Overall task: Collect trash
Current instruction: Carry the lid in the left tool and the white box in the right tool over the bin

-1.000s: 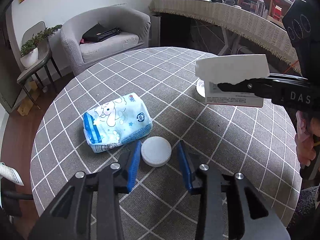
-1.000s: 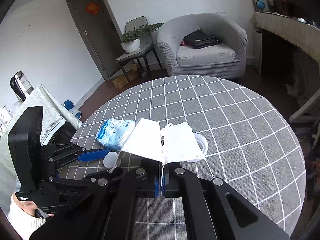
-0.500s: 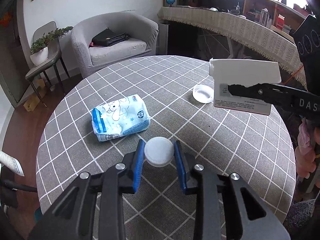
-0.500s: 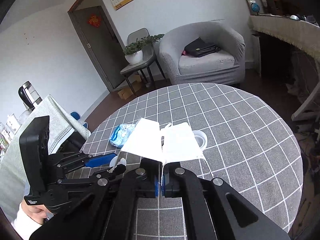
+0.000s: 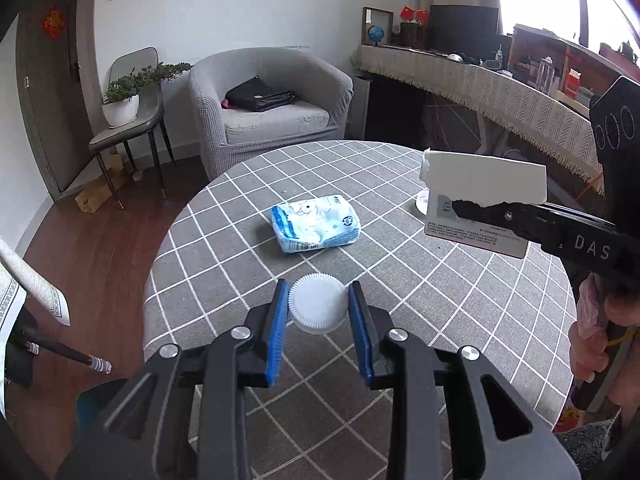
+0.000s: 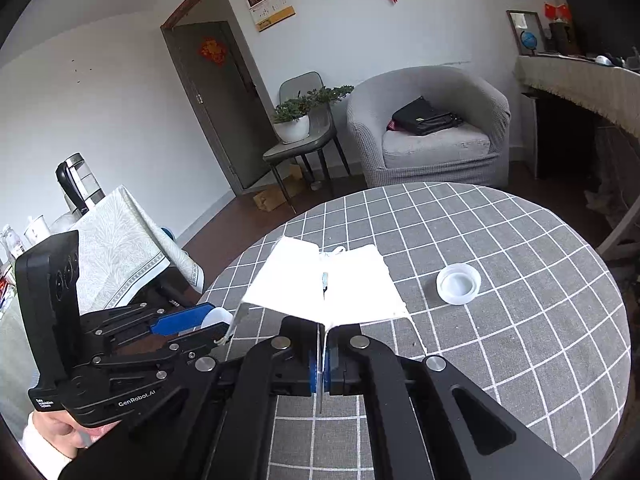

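A white ribbed bottle cap (image 5: 318,308) sits between the blue pads of my left gripper (image 5: 318,314), which is shut on it above the near edge of the round checked table (image 5: 440,300). My right gripper (image 6: 322,360) is shut on a white torn piece of carton (image 6: 324,288), held over the table; the left wrist view shows the carton (image 5: 480,184) at the right. A blue-and-white tissue pack (image 5: 316,228) lies mid-table. A white lid (image 6: 458,283) rests open side up on the cloth. The left gripper (image 6: 200,320) shows at the lower left of the right wrist view.
Beyond the table stand a grey armchair (image 5: 272,108) with a black bag and a chair with a potted plant (image 5: 120,100). A long fringed counter (image 5: 500,92) runs along the right. A cloth-covered table with a kettle (image 6: 76,180) stands to the left. A hand (image 5: 592,344) holds the right gripper.
The cap lay on the cloth at the left fingertips; now the pads grip it and it is off the table. Both grippers have drawn back and risen, the carton staying in the right one.
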Motion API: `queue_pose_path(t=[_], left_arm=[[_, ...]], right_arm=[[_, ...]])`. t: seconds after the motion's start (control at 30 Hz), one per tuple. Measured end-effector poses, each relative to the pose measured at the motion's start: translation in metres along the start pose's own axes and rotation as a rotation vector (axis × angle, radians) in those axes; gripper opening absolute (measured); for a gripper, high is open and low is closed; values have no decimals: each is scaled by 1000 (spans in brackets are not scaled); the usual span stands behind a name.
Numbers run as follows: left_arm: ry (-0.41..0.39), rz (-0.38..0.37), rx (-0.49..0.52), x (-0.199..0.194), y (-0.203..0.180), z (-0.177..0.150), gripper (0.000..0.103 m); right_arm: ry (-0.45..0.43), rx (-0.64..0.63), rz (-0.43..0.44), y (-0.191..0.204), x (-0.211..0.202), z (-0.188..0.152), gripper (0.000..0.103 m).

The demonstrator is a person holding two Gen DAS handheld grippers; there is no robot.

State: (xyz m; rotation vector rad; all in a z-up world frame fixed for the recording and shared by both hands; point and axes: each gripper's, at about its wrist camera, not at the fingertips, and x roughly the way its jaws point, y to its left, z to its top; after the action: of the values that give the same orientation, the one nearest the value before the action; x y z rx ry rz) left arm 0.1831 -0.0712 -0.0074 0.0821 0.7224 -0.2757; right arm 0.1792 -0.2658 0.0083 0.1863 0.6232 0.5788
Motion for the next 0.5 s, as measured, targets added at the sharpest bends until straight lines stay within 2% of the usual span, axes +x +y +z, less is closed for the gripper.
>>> queue_pose_path(t=[0.5], left_arm=[[-39, 123, -110, -49, 86, -36, 32]], right_arm=[[18, -109, 61, 94, 38, -11, 2]])
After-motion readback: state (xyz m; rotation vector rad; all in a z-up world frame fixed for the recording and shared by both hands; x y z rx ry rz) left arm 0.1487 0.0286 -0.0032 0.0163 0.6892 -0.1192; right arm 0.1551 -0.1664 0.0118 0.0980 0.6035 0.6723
